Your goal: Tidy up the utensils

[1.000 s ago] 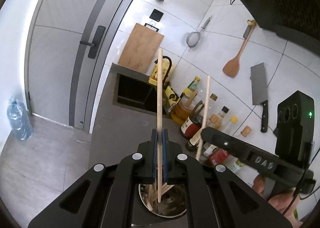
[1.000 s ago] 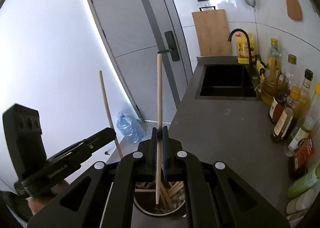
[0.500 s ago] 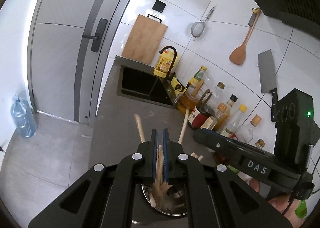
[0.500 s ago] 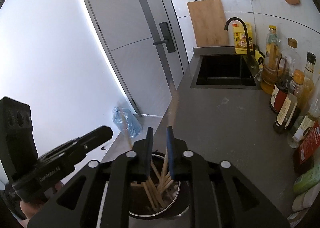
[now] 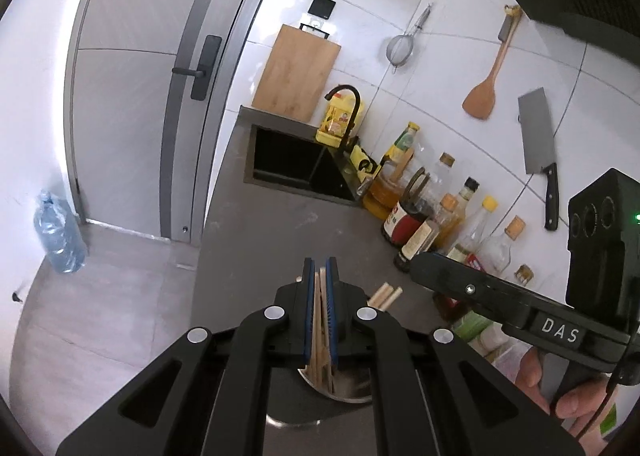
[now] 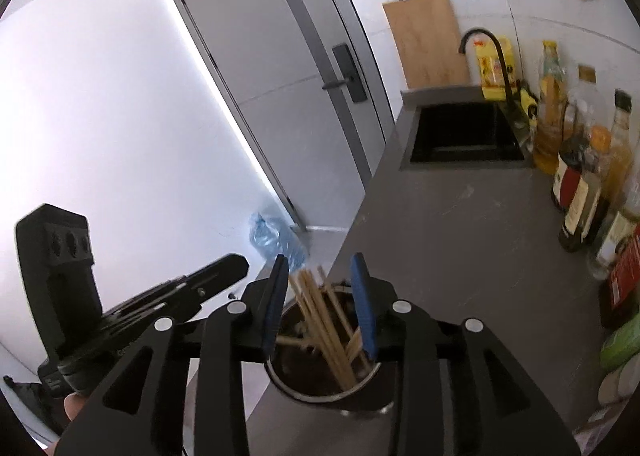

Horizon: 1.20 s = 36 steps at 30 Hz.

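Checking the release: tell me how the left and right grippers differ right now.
The left gripper is shut on a chopstick; the right gripper has just been opening and grips nothing. The left's pads nearly meet; the right's stand apart. Both hover over the metal holder of chopsticks.

A home kitchen — sink (image 5: 304,168), cleaver (image 5: 538,144) on tiled wall, oil bottles (image 5: 424,216).

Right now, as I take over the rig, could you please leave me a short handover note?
Left tool: shut above the metal cup; chopsticks show in its slit, and I cannot tell whether it pinches one.
Right tool: open, jaws have just been opening; chopsticks stand between them, not gripped.
Done: chopsticks are in the metal cup on the counter.
Left: open the left tool in case it holds one, then lift both clear.
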Available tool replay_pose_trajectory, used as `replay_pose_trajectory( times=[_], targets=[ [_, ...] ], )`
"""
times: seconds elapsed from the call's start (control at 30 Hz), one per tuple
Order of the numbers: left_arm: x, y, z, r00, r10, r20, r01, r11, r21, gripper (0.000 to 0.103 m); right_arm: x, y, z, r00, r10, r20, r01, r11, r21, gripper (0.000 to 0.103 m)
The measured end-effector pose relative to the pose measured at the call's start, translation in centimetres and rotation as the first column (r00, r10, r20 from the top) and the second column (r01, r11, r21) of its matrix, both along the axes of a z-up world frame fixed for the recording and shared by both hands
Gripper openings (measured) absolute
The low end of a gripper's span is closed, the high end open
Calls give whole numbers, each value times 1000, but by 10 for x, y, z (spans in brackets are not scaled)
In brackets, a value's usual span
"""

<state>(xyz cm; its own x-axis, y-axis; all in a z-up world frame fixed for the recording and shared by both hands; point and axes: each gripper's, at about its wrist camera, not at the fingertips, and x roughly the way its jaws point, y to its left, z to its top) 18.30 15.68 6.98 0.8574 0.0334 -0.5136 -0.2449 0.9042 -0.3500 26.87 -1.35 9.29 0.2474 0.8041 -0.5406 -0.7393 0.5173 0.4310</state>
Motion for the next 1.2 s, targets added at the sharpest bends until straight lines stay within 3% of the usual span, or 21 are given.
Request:
replay_pose_trajectory(
  times=[0.13,0.2,0.27,0.37,0.47,0.6,0.67,0.73,0.83,0.9,0.97,1.03,1.1,1.2],
  targets=[
    [-13,-12,4,1000,2,-7,-1,999,51,5,-14,-19,1,1000,-4,2,4,1000,26,35],
    [-22,-17,7,1000,1,-1,-1,998,58,5,-20,-30,3,1000,-5,6,5,999,34,45],
    [-32,-22,7,1000,12,0,-12,998,56,5,-29,-44,5,1000,1,11,-2,999,33,46],
    [-44,-32,5,1000,24,3,-24,998,59,7,-49,-63,10,998,32,58,-35,998,45,46],
    [-58,-47,3,1000,16,-27,-14,997,72,14,-73,-80,13,994,44,97,-48,998,39,46],
    [-85,-67,6,999,-2,-37,5,996,84,20,-110,-112,17,979,28,204,-36,999,36,46],
    [-94,-75,6,998,-21,-54,25,997,77,31,-123,-123,16,972,40,230,-45,999,13,51],
    [-101,-84,7,996,-54,-70,59,996,67,38,-131,-133,14,975,61,216,-60,998,-11,65],
    [-111,-96,10,993,-73,-97,81,993,86,43,-143,-148,13,977,85,197,-83,996,-19,70],
    [-116,-103,11,990,-71,-124,83,992,90,53,-152,-163,14,977,71,199,-69,997,-18,75],
    [-121,-109,12,988,-70,-139,83,993,84,76,-159,-172,13,977,92,191,-89,996,-25,81],
    [-125,-116,13,986,-78,-151,93,991,98,86,-164,-180,12,976,114,187,-108,993,-42,85],
    [-131,-123,16,985,-101,-143,118,986,116,87,-169,-188,11,974,128,189,-122,992,-43,94],
    [-136,-131,14,982,-107,-155,127,983,129,91,-169,-201,3,982,144,125,-145,989,-1,98]
  ],
)
